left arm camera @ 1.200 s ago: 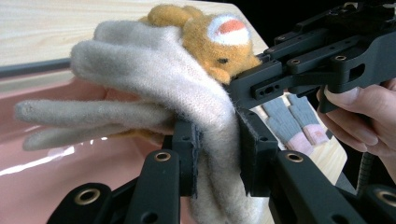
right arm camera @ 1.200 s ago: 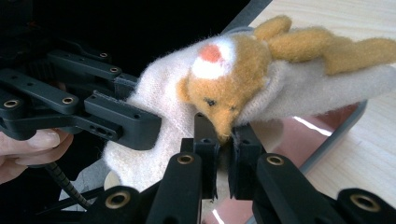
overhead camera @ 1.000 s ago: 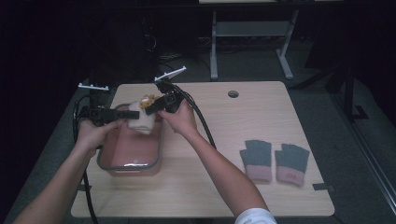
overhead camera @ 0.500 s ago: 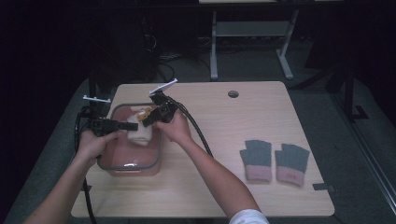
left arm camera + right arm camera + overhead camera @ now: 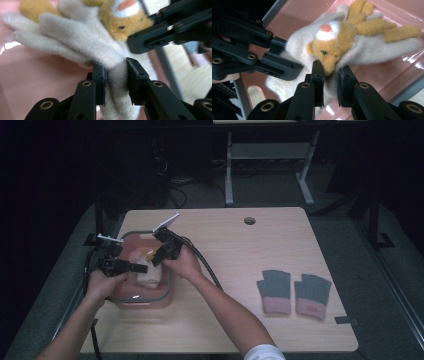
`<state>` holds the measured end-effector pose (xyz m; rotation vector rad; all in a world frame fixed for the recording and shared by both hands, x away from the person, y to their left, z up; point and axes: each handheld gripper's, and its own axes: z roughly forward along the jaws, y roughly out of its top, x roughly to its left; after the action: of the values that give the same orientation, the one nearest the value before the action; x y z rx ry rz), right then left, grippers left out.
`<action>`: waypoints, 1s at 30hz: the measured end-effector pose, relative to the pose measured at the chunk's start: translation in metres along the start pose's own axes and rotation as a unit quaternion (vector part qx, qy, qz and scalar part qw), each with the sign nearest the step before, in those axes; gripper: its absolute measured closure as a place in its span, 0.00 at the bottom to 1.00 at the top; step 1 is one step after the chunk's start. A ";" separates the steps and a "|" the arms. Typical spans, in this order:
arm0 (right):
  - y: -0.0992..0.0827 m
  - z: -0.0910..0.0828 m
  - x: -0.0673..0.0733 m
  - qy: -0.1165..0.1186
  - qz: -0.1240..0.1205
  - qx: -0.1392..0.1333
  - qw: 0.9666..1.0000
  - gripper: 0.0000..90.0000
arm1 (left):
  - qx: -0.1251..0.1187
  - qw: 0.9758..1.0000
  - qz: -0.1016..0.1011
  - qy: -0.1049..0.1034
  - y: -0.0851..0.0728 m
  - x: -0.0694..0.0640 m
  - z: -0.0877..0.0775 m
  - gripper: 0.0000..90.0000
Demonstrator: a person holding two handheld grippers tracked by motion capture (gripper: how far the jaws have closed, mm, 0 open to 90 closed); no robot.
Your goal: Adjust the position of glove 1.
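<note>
A cream fleece glove [image 5: 149, 274] with an orange bear face [image 5: 332, 47] hangs low inside a pink bin [image 5: 165, 297] with a grey rim at the table's left. My left gripper [image 5: 142, 268] is shut on the glove's cuff [image 5: 116, 82] from the left. My right gripper [image 5: 153, 261] holds the cuff [image 5: 330, 85] just under the bear's chin; its jaws have just been opening a little, and fabric still fills the gap between the pads. The two gripper tips nearly meet over the bin. The glove's fingers [image 5: 50, 27] spread against the pink bin floor.
Two grey gloves with pink cuffs [image 5: 274, 291] [image 5: 312, 295] lie flat at the table's right. A round cable hole [image 5: 249, 220] sits near the far edge. Black cables trail from both grippers across the table's left side.
Both hands have come down toward the near side with the glove between them, lowering it from above the bin's far rim into the bin.
</note>
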<state>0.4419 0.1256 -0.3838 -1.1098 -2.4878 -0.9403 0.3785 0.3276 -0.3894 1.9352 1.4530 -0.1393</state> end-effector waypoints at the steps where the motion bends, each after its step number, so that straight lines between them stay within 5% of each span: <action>1: 0.000 0.000 0.001 -0.003 -0.003 0.001 1.000 0.85 | 0.004 1.000 0.000 0.005 -0.001 0.000 0.001 0.78; 16: 0.000 -0.006 0.004 -0.025 -0.019 0.019 0.999 0.79 | 0.052 0.996 -0.007 0.073 -0.003 0.005 0.013 0.77; 22: 0.000 -0.014 0.002 -0.025 -0.018 0.012 0.999 0.79 | 0.050 0.996 -0.020 0.074 -0.003 0.008 0.013 0.73; 26: -0.001 -0.020 0.002 -0.023 -0.016 0.005 1.000 0.79 | 0.061 0.995 -0.006 0.084 0.000 0.008 0.007 0.64; 30: -0.003 -0.026 0.003 -0.022 -0.017 0.000 1.000 0.78 | 0.046 0.995 -0.001 0.092 0.005 0.004 -0.003 0.61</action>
<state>0.4371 0.1087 -0.3641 -1.1035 -2.5483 -0.9351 0.3833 0.3317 -0.3869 2.0653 1.5927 -0.0302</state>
